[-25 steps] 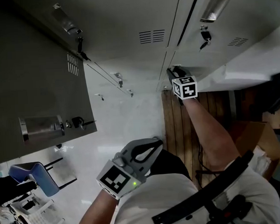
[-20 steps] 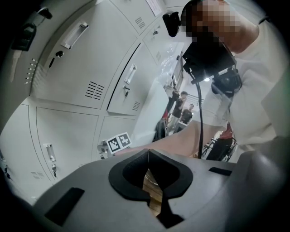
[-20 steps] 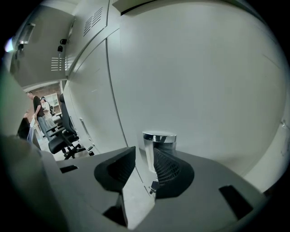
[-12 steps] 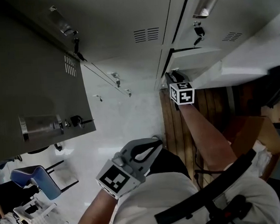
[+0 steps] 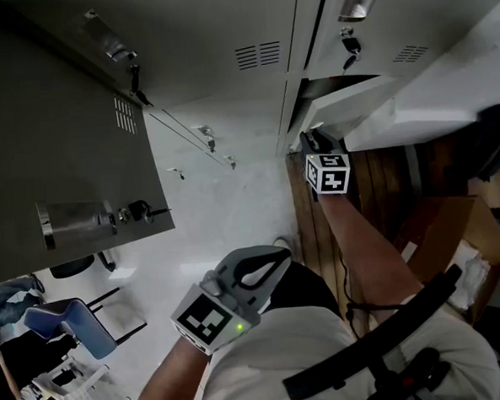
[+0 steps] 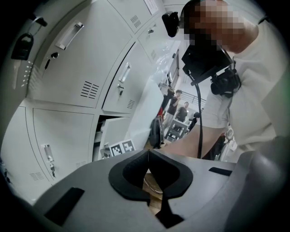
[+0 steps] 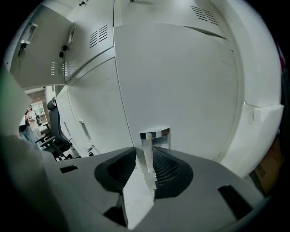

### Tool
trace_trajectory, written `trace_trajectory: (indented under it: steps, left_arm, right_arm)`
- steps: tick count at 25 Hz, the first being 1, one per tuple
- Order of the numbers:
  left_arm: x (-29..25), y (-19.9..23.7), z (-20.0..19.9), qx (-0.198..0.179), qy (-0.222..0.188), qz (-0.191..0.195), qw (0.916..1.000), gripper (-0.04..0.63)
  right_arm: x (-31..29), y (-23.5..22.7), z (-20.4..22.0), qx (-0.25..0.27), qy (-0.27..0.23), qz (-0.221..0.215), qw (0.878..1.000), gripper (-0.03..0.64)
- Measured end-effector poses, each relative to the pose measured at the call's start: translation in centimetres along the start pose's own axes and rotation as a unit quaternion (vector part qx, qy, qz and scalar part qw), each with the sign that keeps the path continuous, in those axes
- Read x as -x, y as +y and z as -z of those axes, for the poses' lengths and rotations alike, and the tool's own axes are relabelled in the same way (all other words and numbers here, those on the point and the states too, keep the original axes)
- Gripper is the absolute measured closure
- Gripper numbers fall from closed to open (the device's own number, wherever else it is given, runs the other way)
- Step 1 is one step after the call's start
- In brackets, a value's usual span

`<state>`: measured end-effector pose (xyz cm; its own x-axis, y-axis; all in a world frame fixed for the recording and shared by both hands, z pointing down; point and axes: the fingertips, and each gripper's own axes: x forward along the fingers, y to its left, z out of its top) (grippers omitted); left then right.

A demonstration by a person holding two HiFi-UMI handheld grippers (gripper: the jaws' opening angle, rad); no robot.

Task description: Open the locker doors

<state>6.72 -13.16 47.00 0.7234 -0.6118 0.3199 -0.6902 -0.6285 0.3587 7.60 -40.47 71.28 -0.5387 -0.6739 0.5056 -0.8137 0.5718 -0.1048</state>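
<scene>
While the right gripper (image 7: 146,152) is closed on the shiny metal handle (image 7: 154,134) of a low locker door (image 7: 181,90), the pads press this handle from both sides. In the head view the right gripper (image 5: 315,140) is stretched forward and down, its marker cube just behind it, and the white locker door (image 5: 358,104) stands a little away from the cabinet, with a dark gap behind its top edge. Above this door are more closed lockers (image 5: 223,36) with vent slots.

The left gripper (image 6: 148,153) has its jaws together, and nothing is between them. In the head view the left gripper (image 5: 279,254) is close to the person's body, well apart from the lockers.

At the left of the head view a big grey door (image 5: 61,147) is swung wide open, and a key (image 5: 141,213) sticks in its lock, beside its handle. Under the right arm is a wooden floor (image 5: 306,225). A cardboard box (image 5: 437,221) lies to the right of the arm, and a blue chair (image 5: 71,320) stands at the lower left.
</scene>
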Motion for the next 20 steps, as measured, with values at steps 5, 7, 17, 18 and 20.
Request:
trace_trajectory:
  steps: [5, 7, 17, 18, 20]
  left_arm:
    - [0.3, -0.7, -0.2, -0.006, 0.0, 0.008, 0.9999, 0.584]
    - [0.3, -1.2, -0.3, -0.01, 0.0, 0.014, 0.9998, 0.584]
    - [-1.0, -4.0, -0.4, -0.021, 0.008, 0.054, 0.9983, 0.584]
    - [-1.2, -4.3, -0.5, -0.023, 0.008, 0.058, 0.998, 0.584]
    - [-1.4, -4.8, -0.5, -0.027, 0.011, 0.065, 0.9974, 0.584]
  right_arm:
    - [2.1, -0.3, 1.3, -0.008, 0.003, 0.003, 1.0, 0.511]
    - [3.0, -0.5, 1.8, -0.011, 0.003, 0.001, 1.0, 0.511]
    - [8.0, -2.3, 4.7, -0.009, 0.015, 0.009, 1.0, 0.508]
    - [8.5, -2.6, 5.0, -0.009, 0.016, 0.011, 1.0, 0.508]
    - [9.7, -3.2, 5.7, -0.009, 0.02, 0.016, 1.0, 0.508]
